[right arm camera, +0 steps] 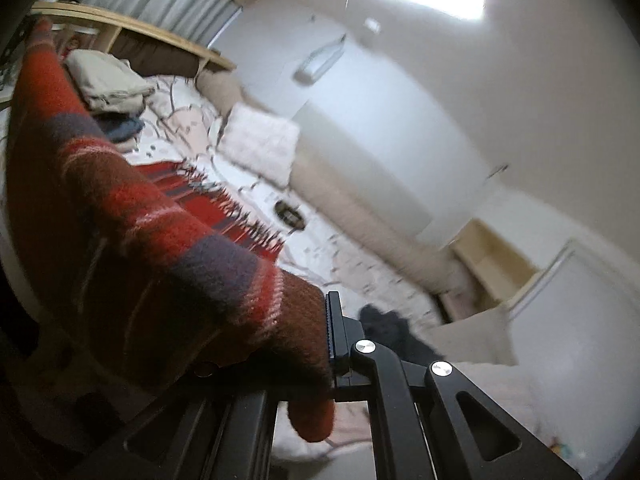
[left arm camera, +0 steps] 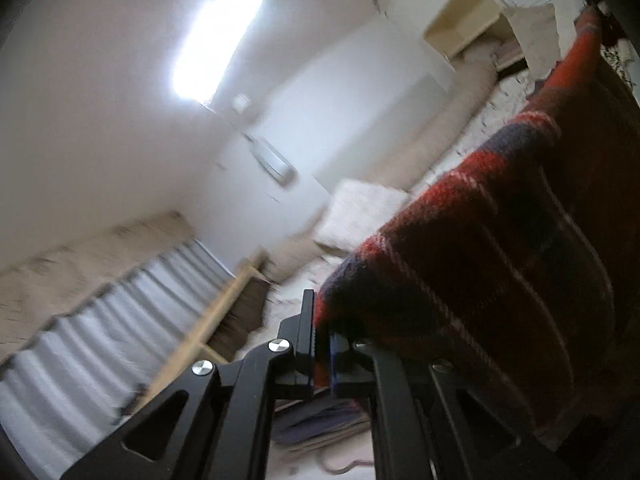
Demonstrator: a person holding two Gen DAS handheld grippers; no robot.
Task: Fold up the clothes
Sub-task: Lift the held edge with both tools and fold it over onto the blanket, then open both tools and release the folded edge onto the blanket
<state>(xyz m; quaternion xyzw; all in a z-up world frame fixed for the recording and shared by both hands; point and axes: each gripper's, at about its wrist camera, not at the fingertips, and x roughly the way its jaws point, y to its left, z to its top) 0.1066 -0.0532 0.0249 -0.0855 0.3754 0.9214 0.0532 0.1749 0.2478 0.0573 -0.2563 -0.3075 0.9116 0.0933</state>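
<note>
Left claw (left arm camera: 322, 344) clamped on red plaid blanket (left arm camera: 500, 248) edge; ceiling light (left arm camera: 218, 36) above.

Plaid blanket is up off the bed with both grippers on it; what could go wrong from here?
1. The left gripper pinches only a thin edge of the plaid blanket; the heavy wool could slip out.
2. The fringed end trails on the bed and may drag into the small dark object lying there.
3. At the right gripper, cloth bunches over the fingers, so the fold line may come out uneven.
</note>
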